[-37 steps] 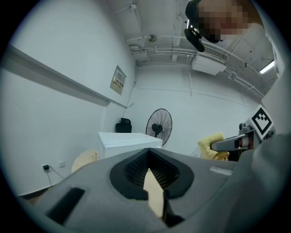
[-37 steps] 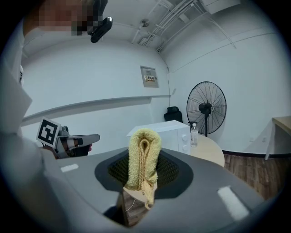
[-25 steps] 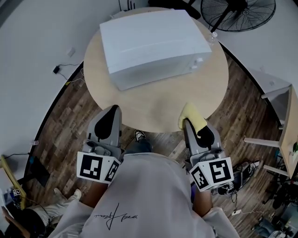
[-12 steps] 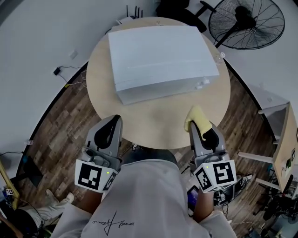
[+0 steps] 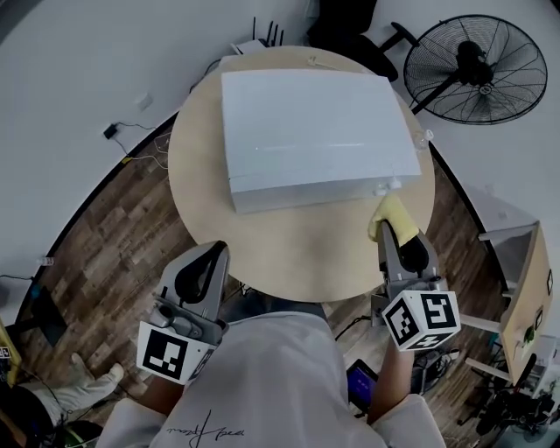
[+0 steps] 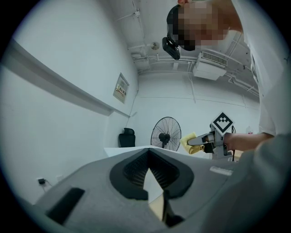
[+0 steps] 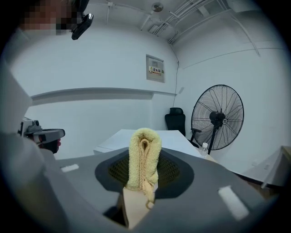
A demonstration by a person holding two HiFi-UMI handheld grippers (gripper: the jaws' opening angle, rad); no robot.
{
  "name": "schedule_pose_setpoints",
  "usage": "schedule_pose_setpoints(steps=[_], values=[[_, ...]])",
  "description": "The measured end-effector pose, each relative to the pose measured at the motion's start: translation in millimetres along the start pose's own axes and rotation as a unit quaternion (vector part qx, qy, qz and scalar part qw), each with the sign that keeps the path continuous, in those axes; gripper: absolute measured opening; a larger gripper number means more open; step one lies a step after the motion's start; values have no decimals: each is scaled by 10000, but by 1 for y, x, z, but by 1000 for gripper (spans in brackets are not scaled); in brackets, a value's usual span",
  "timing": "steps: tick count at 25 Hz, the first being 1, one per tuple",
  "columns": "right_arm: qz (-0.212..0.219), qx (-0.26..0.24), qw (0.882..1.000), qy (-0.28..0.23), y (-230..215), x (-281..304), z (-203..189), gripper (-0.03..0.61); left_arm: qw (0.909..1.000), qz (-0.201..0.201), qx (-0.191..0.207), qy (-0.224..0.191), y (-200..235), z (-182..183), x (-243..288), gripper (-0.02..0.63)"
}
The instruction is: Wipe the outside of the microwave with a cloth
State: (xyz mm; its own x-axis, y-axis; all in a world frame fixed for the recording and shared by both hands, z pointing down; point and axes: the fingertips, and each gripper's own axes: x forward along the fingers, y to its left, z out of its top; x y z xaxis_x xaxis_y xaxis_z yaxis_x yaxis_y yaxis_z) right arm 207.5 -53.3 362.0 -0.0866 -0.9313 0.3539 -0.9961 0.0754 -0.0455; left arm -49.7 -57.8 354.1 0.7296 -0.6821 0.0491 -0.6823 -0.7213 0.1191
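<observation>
The white microwave (image 5: pixel 315 136) stands on a round wooden table (image 5: pixel 289 249), seen from above in the head view. My right gripper (image 5: pixel 391 223) is shut on a folded yellow cloth (image 5: pixel 388 214), held close to the microwave's near right corner. The cloth (image 7: pixel 143 157) stands upright between the jaws in the right gripper view, with the microwave (image 7: pixel 136 139) behind it. My left gripper (image 5: pixel 199 262) hangs at the table's near left edge, shut with nothing in it. The left gripper view shows the microwave's top (image 6: pixel 122 150) and the cloth (image 6: pixel 188 142) held in the other gripper.
A black standing fan (image 5: pixel 477 66) is behind the table at the right. A small clear bottle (image 5: pixel 423 140) sits at the table's right edge. A black chair (image 5: pixel 350 26) stands at the back. Cables (image 5: pixel 131 144) lie on the wood floor at left.
The right gripper with the cloth has moved forward and rightward to the microwave's near right corner. The head view has shifted, so the table sits lower in it. The left gripper stayed by the near edge.
</observation>
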Motion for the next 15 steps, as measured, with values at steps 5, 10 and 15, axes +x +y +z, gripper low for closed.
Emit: schedule_pose_setpoints(steps=[5, 10, 15], values=[[-3, -268, 9996, 78, -11, 23, 16, 120, 9990, 410, -111, 160, 13, -2, 9, -11], [73, -363, 9992, 179, -27, 45, 26, 121, 9980, 541, -243, 214, 15, -3, 24, -11], [46, -501, 9987, 100, -53, 63, 50, 121, 9978, 648, -104, 120, 13, 13, 46, -11]])
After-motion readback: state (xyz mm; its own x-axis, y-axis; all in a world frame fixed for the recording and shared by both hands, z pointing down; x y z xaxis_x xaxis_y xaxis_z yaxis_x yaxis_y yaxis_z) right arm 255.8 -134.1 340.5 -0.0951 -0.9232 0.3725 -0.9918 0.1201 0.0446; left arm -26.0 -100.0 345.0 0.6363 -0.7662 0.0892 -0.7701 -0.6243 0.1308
